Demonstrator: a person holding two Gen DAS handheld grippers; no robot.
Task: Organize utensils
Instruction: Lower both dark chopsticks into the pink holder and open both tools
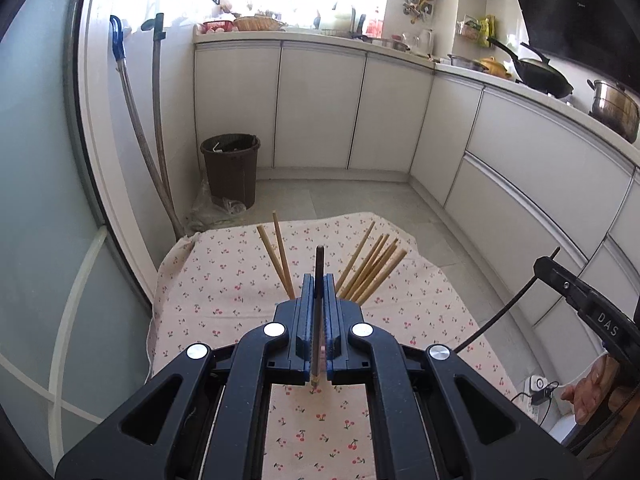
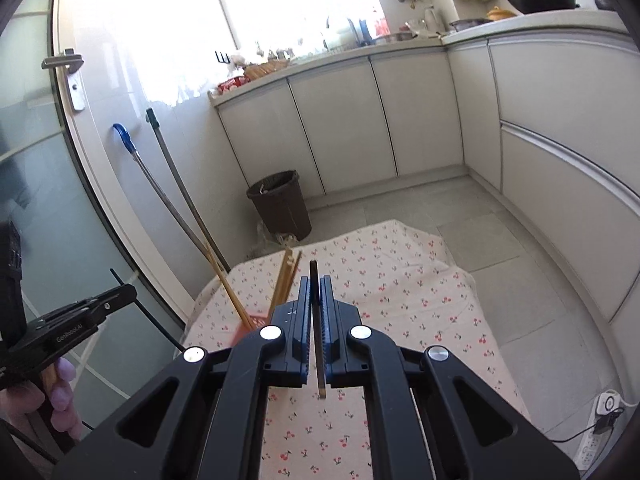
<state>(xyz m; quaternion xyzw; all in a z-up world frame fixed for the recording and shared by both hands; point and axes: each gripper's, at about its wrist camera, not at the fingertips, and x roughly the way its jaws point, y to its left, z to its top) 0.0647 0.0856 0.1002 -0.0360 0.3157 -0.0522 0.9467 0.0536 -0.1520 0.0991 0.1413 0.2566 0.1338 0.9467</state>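
Observation:
My left gripper point(image 1: 319, 280) is shut on a dark chopstick point(image 1: 319, 264) that runs lengthwise between the pads, its tip pointing forward above the cherry-print cloth point(image 1: 224, 280). Just beyond it, several wooden chopsticks point(image 1: 370, 270) stand fanned out, with two more point(image 1: 278, 254) to the left; their holder is hidden behind the gripper. My right gripper point(image 2: 316, 282) is shut on a second dark chopstick point(image 2: 315, 276). In the right wrist view the wooden chopsticks point(image 2: 286, 280) stand in a red holder point(image 2: 250, 326) left of my fingers.
The table stands in a narrow kitchen. A brown waste bin point(image 1: 231, 168) and two mop handles point(image 1: 154, 152) are beyond the table's far-left corner. White cabinets point(image 1: 520, 160) run along the back and right. A power strip point(image 2: 596, 440) lies on the floor at right.

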